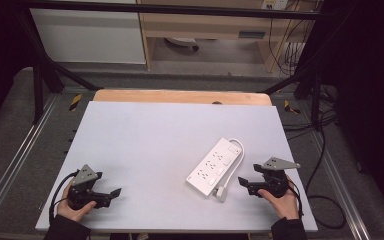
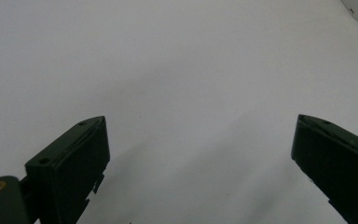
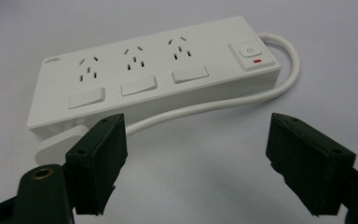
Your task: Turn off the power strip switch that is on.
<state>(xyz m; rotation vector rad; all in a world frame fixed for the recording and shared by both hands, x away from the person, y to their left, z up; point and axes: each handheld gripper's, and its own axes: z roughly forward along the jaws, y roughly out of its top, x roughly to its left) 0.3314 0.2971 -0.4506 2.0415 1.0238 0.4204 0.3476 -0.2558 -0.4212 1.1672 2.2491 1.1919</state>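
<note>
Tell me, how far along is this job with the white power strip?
Barely begun. The power strip lies flat on the table, cord looped beside it, untouched. The right gripper points at its plug end, jaws open and empty. The left gripper rests apart, open. Grasping and everything after remains.

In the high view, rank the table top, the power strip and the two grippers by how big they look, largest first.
1. Table top, by far the largest.
2. Power strip, with its cord looped beside it.
3. Left gripper and right gripper: they look alike in size, so no ranking between them; both look slightly smaller than the strip.
</note>
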